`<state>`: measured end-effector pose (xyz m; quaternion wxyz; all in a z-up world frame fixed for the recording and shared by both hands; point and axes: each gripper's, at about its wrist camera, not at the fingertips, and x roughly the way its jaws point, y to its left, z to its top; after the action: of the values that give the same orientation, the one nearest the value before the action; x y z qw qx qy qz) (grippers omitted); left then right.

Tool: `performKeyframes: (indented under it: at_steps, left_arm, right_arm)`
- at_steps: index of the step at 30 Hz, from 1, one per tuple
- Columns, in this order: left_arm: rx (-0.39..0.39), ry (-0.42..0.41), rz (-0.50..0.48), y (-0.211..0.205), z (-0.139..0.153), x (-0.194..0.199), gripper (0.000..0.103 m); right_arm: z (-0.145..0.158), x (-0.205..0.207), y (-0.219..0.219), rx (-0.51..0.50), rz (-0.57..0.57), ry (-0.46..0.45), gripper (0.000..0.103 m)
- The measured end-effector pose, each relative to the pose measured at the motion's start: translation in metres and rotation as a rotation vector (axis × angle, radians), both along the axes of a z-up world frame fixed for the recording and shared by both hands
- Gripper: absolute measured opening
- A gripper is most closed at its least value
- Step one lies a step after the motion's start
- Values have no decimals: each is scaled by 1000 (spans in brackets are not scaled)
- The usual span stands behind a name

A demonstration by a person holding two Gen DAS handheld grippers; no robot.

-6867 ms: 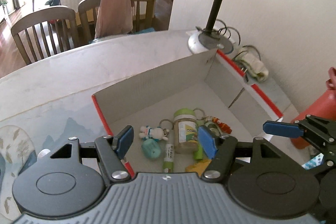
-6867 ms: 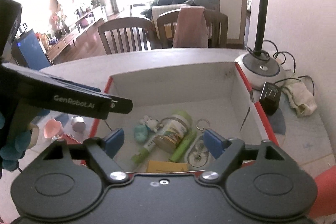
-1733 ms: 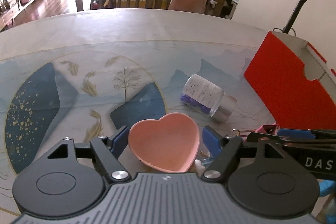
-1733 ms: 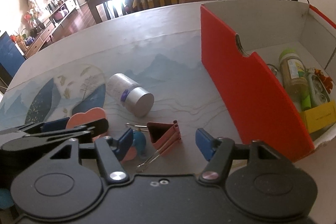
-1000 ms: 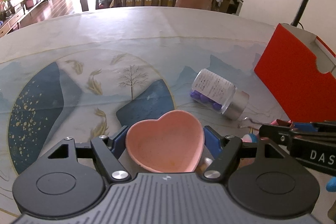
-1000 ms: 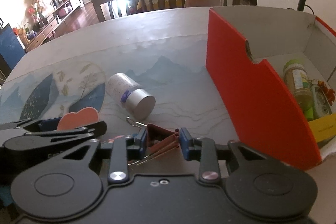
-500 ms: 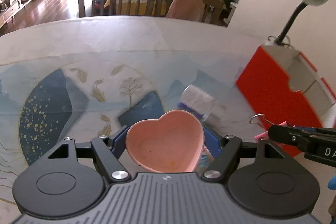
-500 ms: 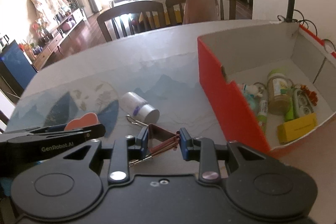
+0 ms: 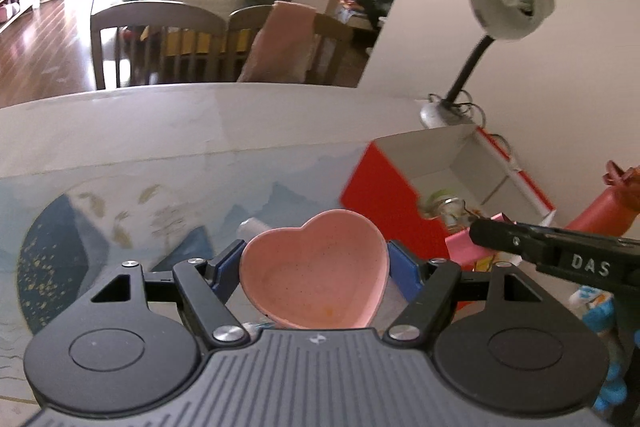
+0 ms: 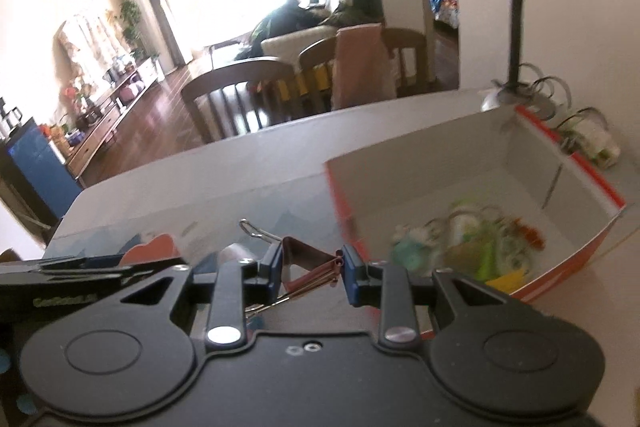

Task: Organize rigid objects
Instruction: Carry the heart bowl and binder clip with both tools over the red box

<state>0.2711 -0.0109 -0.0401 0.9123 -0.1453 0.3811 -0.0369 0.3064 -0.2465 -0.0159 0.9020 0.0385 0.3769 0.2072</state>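
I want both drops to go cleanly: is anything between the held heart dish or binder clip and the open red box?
Nothing visible blocks either. The left gripper holds the pink heart dish, the right gripper the binder clip; only the red box's near wall must be cleared.

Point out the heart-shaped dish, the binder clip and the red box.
heart-shaped dish [image 9: 316, 273]: left wrist view, inner floor of the pink bowl.
binder clip [image 10: 310, 265]: right wrist view, its dark red folded body.
red box [image 10: 532, 163]: right wrist view, white inner back wall.
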Motion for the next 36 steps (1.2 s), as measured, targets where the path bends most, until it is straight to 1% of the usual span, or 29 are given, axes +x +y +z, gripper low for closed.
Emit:
performKeyframes:
  at_steps: [5,9,15,20,26,32,36]
  left_arm:
    - [7,-19,-40,-31,13,16,76]
    - [30,-22,-64,-61,17,31,76]
    - [56,-6,-91,-102,13,57,76]
    - [76,11,-103,-134,5,80,76]
    - [115,38,-89,-158,-6,116,76]
    - [180,73,-74,-177,-23,159,76]
    - [197,87,-58,-185,-33,180,76]
  right_arm:
    - [3,17,-32,-19,-44,-24,29]
    - [1,31,-59,-34,-70,-33,29]
    - [-10,52,-96,-60,-95,-30,29]
    - [-25,71,-119,-91,-80,-10,29]
    - [-43,85,-128,-143,-28,14,29]
    - [-56,92,-128,-173,26,30,29]
    - [-66,99,-126,-195,58,44,29]
